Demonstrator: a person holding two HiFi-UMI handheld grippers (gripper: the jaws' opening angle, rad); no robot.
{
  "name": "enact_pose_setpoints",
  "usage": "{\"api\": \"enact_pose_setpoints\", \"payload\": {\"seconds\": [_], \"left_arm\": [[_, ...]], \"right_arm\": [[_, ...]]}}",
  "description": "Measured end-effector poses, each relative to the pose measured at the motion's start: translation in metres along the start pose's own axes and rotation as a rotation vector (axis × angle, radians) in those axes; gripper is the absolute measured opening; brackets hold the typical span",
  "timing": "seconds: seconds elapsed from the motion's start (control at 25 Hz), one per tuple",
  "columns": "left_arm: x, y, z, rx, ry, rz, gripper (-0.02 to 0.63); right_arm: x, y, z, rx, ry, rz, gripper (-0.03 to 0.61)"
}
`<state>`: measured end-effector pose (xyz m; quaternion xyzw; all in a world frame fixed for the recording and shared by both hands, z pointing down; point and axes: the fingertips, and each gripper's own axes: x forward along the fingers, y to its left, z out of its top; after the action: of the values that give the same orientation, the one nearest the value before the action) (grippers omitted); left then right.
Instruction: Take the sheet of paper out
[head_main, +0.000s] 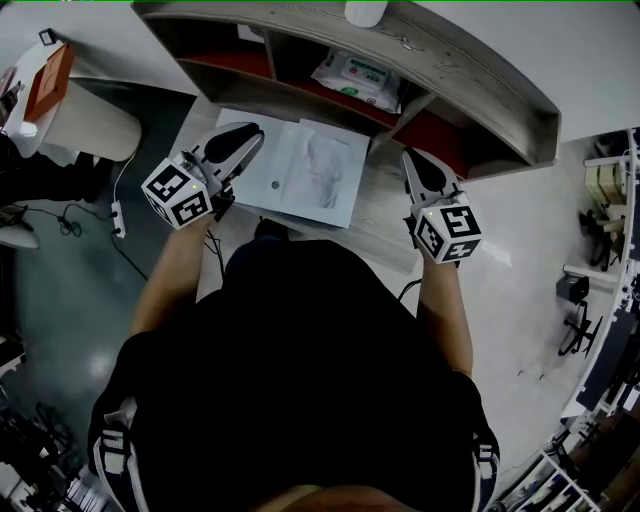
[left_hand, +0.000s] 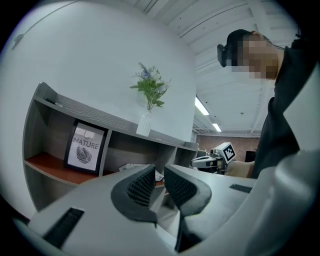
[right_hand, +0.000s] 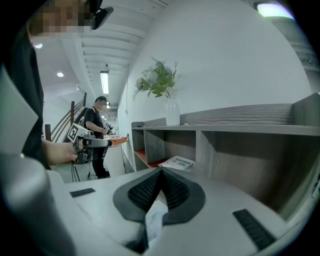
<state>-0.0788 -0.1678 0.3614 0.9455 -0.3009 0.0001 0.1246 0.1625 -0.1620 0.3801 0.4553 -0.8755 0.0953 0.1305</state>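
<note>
A white sheet of paper (head_main: 300, 165) lies flat on the desk in front of the shelf, seemingly inside a clear sleeve. In the head view my left gripper (head_main: 248, 135) hovers over the sheet's left part, its jaws a narrow gap apart with nothing between them. The left gripper view shows the same gap (left_hand: 160, 172). My right gripper (head_main: 412, 160) is to the right of the sheet, off its edge. Its pads meet at the tips in the right gripper view (right_hand: 161, 172), and I see nothing held there.
A grey curved shelf unit (head_main: 480, 80) stands behind the desk. It holds a pack of wipes (head_main: 360, 75), a framed "NATURE" print (left_hand: 84, 147) and a vase with a plant (left_hand: 145, 122) on top. Cables (head_main: 118, 215) lie on the floor at left. Another person (right_hand: 97, 135) stands far off.
</note>
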Motion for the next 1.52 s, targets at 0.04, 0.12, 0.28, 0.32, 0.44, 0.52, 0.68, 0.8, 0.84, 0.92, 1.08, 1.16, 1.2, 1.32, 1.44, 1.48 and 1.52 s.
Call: {"api": "enact_pose_setpoints", "payload": {"seconds": [0.04, 0.12, 0.28, 0.32, 0.44, 0.52, 0.68, 0.8, 0.84, 0.92, 1.08, 1.16, 1.2, 1.32, 1.44, 1.48, 1.52], "left_arm": [[0.001, 0.005, -0.001, -0.005, 0.003, 0.000, 0.051], [0.003, 0.014, -0.004, -0.009, 0.012, -0.002, 0.051], [0.007, 0.031, -0.012, -0.010, 0.035, -0.002, 0.051], [0.008, 0.034, -0.015, -0.006, 0.047, 0.000, 0.051], [0.013, 0.045, -0.026, 0.030, 0.090, 0.004, 0.051], [0.016, 0.050, -0.033, 0.056, 0.111, 0.005, 0.051], [0.023, 0.057, -0.050, 0.061, 0.150, -0.012, 0.051], [0.031, 0.066, -0.065, 0.048, 0.182, -0.026, 0.051], [0.034, 0.069, -0.070, 0.045, 0.194, -0.030, 0.051], [0.041, 0.075, -0.081, 0.032, 0.216, -0.039, 0.052], [0.055, 0.083, -0.101, -0.019, 0.258, -0.064, 0.054], [0.062, 0.086, -0.112, -0.031, 0.283, -0.077, 0.057], [0.065, 0.087, -0.119, -0.036, 0.298, -0.083, 0.061], [0.073, 0.091, -0.141, -0.061, 0.347, -0.100, 0.083], [0.079, 0.097, -0.165, -0.086, 0.399, -0.109, 0.104], [0.080, 0.098, -0.173, -0.094, 0.416, -0.112, 0.109], [0.081, 0.099, -0.181, -0.101, 0.431, -0.113, 0.112]], "right_arm": [[0.004, 0.000, 0.000, 0.001, 0.005, -0.002, 0.014], [0.010, 0.000, 0.001, 0.002, 0.010, -0.006, 0.014], [0.022, 0.002, -0.002, 0.005, 0.026, -0.010, 0.014], [0.024, 0.003, -0.004, 0.008, 0.032, -0.010, 0.014], [0.031, 0.004, -0.010, 0.013, 0.052, -0.014, 0.014], [0.036, 0.005, -0.015, 0.016, 0.067, -0.018, 0.014], [0.044, 0.005, -0.029, 0.027, 0.103, -0.022, 0.014], [0.051, 0.005, -0.039, 0.032, 0.130, -0.026, 0.014], [0.053, 0.005, -0.042, 0.034, 0.138, -0.028, 0.014], [0.055, 0.004, -0.050, 0.036, 0.157, -0.033, 0.014], [0.061, 0.006, -0.069, 0.046, 0.203, -0.036, 0.014], [0.063, 0.006, -0.080, 0.058, 0.223, -0.038, 0.014], [0.063, 0.006, -0.085, 0.063, 0.233, -0.040, 0.014], [0.064, 0.003, -0.095, 0.073, 0.256, -0.048, 0.014], [0.066, 0.001, -0.102, 0.079, 0.270, -0.053, 0.014], [0.067, 0.001, -0.104, 0.082, 0.274, -0.054, 0.014], [0.067, 0.001, -0.107, 0.086, 0.278, -0.055, 0.014]]}}
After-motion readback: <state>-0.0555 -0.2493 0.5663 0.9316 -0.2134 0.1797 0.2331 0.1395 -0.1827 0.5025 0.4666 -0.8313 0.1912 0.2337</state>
